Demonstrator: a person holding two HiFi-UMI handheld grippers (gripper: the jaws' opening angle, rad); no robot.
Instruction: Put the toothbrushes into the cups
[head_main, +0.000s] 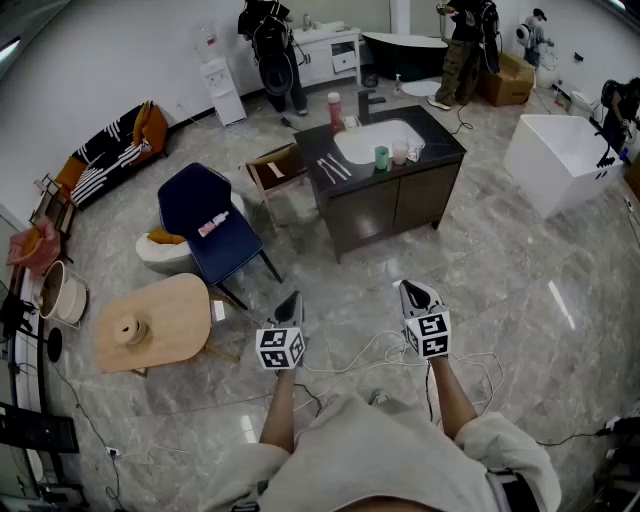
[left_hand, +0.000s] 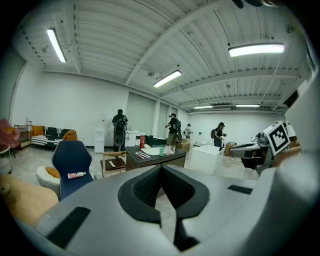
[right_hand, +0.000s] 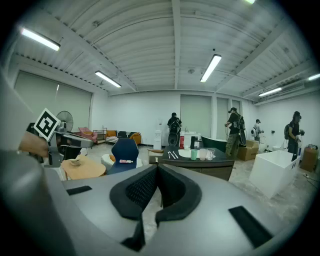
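Observation:
Far ahead stands a dark vanity counter (head_main: 440, 140) with a white sink. Two toothbrushes (head_main: 335, 168) lie on its left part, also seen as toothbrushes (left_hand: 142, 155) and toothbrushes (right_hand: 172, 154). A green cup (head_main: 381, 157) and a clear cup (head_main: 400, 152) stand at the sink's front edge; the green cup (right_hand: 193, 154) shows in the right gripper view too. My left gripper (head_main: 293, 298) and right gripper (head_main: 410, 288) are held side by side over the floor, well short of the counter. Both are shut and hold nothing.
A blue chair (head_main: 215, 225) with a small tube on it and a round wooden table (head_main: 150, 322) stand to the left. A white tub (head_main: 560, 160) sits at the right. Cables (head_main: 370, 350) lie on the floor. People stand at the back wall.

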